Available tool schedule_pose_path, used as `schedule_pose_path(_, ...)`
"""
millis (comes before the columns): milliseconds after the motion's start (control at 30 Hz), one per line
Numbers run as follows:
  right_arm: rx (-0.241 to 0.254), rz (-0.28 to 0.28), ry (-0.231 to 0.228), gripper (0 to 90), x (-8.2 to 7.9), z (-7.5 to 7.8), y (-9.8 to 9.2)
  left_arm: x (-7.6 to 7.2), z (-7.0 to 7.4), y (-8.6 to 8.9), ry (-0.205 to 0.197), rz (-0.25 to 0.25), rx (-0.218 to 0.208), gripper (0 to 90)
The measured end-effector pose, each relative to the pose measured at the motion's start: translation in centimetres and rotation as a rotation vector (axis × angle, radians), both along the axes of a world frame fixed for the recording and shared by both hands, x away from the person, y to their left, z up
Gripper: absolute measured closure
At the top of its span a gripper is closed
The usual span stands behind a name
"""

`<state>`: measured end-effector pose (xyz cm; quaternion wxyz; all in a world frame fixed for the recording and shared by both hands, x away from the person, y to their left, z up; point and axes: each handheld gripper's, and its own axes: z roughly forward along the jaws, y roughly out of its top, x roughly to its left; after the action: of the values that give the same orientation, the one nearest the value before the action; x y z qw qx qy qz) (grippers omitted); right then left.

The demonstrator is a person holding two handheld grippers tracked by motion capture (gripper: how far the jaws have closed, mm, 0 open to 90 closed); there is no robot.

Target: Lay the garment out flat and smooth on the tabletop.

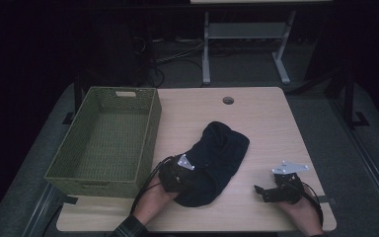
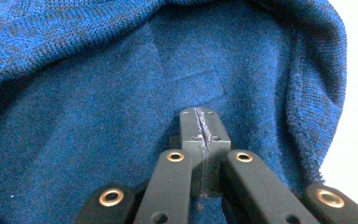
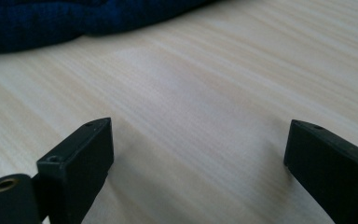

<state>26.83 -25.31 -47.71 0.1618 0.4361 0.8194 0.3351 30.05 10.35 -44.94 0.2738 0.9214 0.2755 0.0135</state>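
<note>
A dark blue knit garment lies crumpled on the middle of the wooden table. My left gripper reaches into its near left edge. In the left gripper view the jaws are pressed together at their tips, with blue fibres in the seam and creases running to them, so they pinch the blue knit garment. My right gripper rests low over bare table at the near right, apart from the cloth. Its jaws stand wide with nothing between them, and the edge of the garment lies farther off.
A green woven basket with nothing in it sits at the table's left side, overhanging the left edge. A round cable hole is near the far edge. Beyond the table are a dark floor, cables and a white desk frame.
</note>
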Motion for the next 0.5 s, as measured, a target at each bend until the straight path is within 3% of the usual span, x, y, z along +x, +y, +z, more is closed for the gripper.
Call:
schedule_pose_path(100,0.004,-0.003,0.0,10.7,0.5,0.7,0.2,0.1,-0.2,0.3,0.011,0.004,-0.028,89.9)
schedule_pose_path(267,0.031,-0.003,-0.006,17.0,1.1,1.7,0.3,0.1,-0.1,0.3,0.009,0.0,-0.021,89.9)
schedule_pose_path(300,0.042,0.001,-0.017,24.6,1.5,2.4,0.4,0.0,-0.1,0.2,0.008,0.007,-0.02,89.9)
schedule_pose_path(333,0.042,0.001,-0.017,24.6,1.5,2.4,0.4,0.0,-0.1,0.2,0.008,0.007,-0.02,89.9)
schedule_pose_path(367,0.057,0.005,-0.033,36.8,2.0,3.1,0.5,0.0,-0.1,0.2,0.008,0.007,-0.018,89.9)
schedule_pose_path(433,0.067,0.009,-0.048,48.1,2.7,3.8,0.6,0.0,-0.1,0.1,0.007,0.007,-0.017,89.9)
schedule_pose_path(467,0.067,0.009,-0.048,48.1,2.7,3.8,0.6,0.0,-0.1,0.2,0.007,0.008,-0.018,89.9)
schedule_pose_path(500,0.068,0.02,-0.059,57.1,3.6,4.3,0.9,0.1,-0.1,0.2,0.009,0.007,-0.019,89.9)
